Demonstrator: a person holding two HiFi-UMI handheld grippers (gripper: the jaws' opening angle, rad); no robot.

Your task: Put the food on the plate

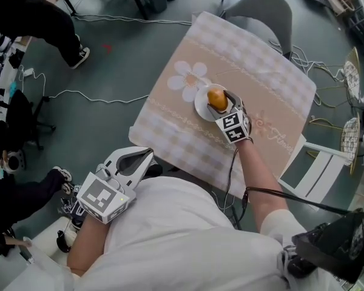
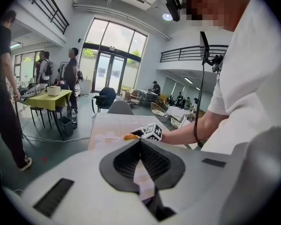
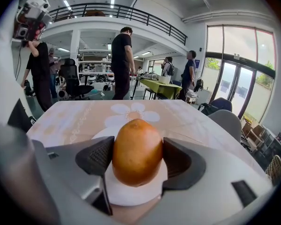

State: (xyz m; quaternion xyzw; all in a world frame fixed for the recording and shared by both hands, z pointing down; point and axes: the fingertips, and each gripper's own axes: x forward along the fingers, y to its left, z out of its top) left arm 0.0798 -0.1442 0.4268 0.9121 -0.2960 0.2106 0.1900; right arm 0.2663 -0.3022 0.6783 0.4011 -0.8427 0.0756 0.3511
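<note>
Holding your right gripper (image 1: 222,102) (image 3: 137,150) out over the square table covered in a beige-and-white checked cloth (image 1: 264,80) (image 3: 61,118), you have its two dark jaws clamped on a smooth orange-brown, egg-shaped piece of food (image 1: 216,97) (image 3: 136,144). One jaw presses each flank of the food. It stands upright, narrow end up.

Location of the food: directly over the small round white plate (image 1: 201,105) (image 3: 131,194). Neither the right gripper view nor the head view settles whether its base touches the plate surface.

Location of the plate: about the middle of the table, well in from all four edges. Its rim overlaps the petals of the large white flower printed on the cloth (image 1: 189,79) (image 3: 130,113). The flower lies on the plate's side away from you in the right gripper view.

Your left gripper (image 1: 132,160) (image 2: 140,142) is off the table. You hold it close to your body, outside the table's near edge and pointing toward the table. Its jaws are brought together with their tips meeting, and nothing sits between them. Only cloth shows through the narrow slot lower down.

Surroundings: a grey moulded chair (image 1: 262,10) stands at the table's far edge. A white slatted chair (image 1: 315,170) stands off the right corner. A thin white cable (image 1: 79,94) trails over the grey floor to the left. Several people stand by a yellow-green table (image 3: 165,88) in the background.
</note>
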